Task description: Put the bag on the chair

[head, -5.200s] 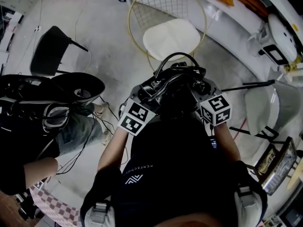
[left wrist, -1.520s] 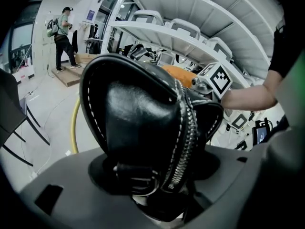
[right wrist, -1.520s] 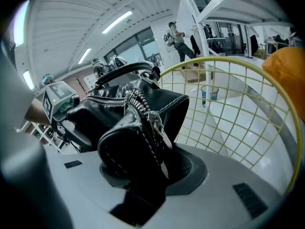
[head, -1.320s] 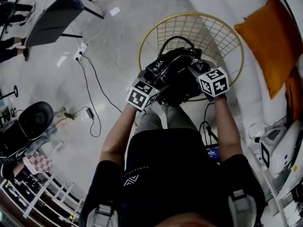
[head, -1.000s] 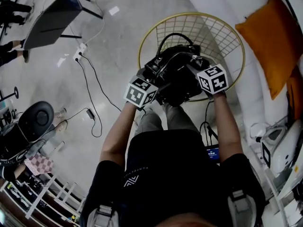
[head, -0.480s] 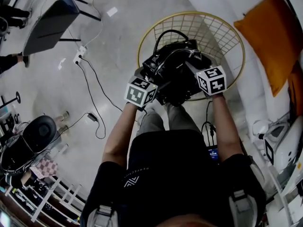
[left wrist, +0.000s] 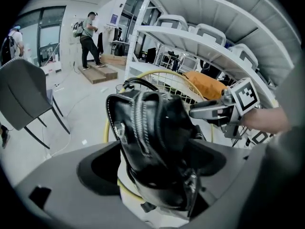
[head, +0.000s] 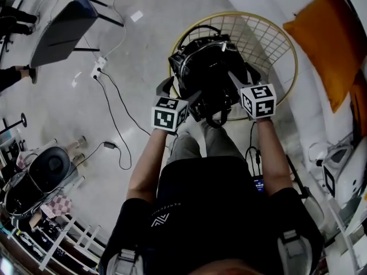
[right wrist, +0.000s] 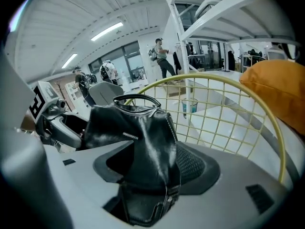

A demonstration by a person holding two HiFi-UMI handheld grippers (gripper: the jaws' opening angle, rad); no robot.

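A black leather bag point(head: 205, 67) with a loop handle rests in the round gold wire chair point(head: 276, 34), leaning toward its near rim. My left gripper point(head: 188, 95) is at the bag's near left corner and my right gripper point(head: 233, 80) at its near right side. Both sets of jaws have just been opening. In the left gripper view the bag point(left wrist: 152, 137) still stands between the jaws, with a gap beside the left pad. In the right gripper view the bag point(right wrist: 138, 142) also sits between the jaws with a dark gap on its left, and the chair's mesh point(right wrist: 224, 113) rises behind it.
An orange cushion point(head: 324, 39) lies on the white curved bench right of the chair. A dark chair point(head: 63, 27) stands at the far left, with cables point(head: 114, 110) across the floor. White shelving point(left wrist: 214, 27) rises behind the chair. A person point(left wrist: 88, 37) stands far off.
The bag has shifted farther into the wire chair and tipped over toward its back. Both grippers' jaws have spread, and the marker cubes have drawn slightly back toward the person.
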